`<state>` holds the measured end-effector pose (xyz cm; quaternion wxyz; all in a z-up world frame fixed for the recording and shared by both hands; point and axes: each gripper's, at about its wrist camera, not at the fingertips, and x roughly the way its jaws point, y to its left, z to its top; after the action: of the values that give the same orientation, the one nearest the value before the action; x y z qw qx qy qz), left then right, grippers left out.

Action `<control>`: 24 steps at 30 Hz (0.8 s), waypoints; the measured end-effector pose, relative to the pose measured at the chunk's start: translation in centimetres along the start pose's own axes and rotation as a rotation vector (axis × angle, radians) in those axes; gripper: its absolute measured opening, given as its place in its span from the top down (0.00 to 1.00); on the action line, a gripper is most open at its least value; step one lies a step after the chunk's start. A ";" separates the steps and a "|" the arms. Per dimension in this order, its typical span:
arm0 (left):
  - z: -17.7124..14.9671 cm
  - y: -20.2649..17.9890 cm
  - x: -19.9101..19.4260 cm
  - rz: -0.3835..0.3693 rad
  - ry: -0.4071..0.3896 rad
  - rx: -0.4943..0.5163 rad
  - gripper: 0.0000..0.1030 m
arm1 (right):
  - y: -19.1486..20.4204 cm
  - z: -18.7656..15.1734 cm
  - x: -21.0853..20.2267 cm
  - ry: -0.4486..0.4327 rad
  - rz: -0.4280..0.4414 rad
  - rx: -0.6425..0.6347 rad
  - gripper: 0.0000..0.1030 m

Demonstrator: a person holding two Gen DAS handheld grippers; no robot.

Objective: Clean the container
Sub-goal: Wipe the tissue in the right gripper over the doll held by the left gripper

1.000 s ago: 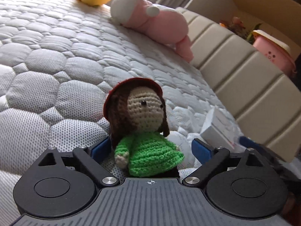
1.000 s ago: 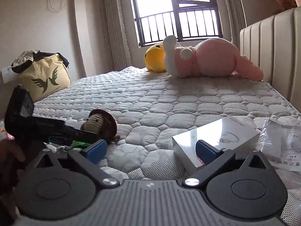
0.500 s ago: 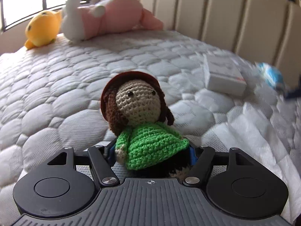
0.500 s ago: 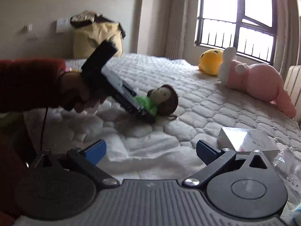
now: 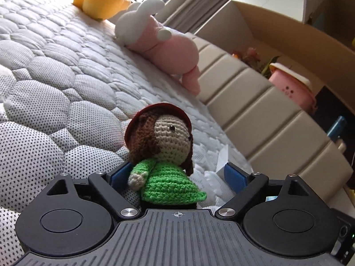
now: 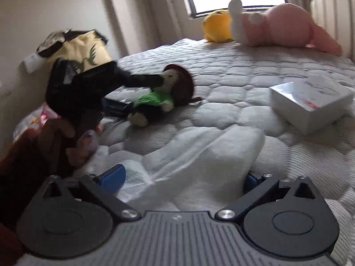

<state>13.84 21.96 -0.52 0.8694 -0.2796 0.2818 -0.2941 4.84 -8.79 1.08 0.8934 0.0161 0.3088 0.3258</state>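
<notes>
Two grippers: left gripper [image 5: 175, 177], jaws spread, flanks the green-dressed crocheted doll [image 5: 164, 155]; right gripper [image 6: 184, 177], jaws spread, straddles white crumpled plastic wrap [image 6: 199, 155], white box [image 6: 310, 102] at two o'clock.

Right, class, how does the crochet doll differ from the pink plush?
The crochet doll is yarn, green top and red hat; the pink plush is smooth fabric with white ears. The doll is small, the plush far bulkier. The doll sits inside the open left gripper; the plush lies untouched by the headboard. Both are soft toys on the mattress.
</notes>
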 end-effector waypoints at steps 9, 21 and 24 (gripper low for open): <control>-0.1 -0.7 0.6 0.000 0.036 0.049 0.04 | -0.3 7.9 -2.2 -0.058 0.000 -0.047 0.83; -1.1 -2.3 1.2 0.055 0.075 0.164 0.02 | 4.1 15.0 7.8 -0.038 0.118 -0.195 0.81; -1.1 -2.2 1.2 0.052 0.075 0.162 0.02 | 3.5 13.1 9.0 0.030 0.068 -0.251 0.81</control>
<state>13.13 19.28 -0.21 0.8855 -0.1897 0.2965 -0.3033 15.56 1.54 7.61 0.8721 -0.0904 0.2781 0.3924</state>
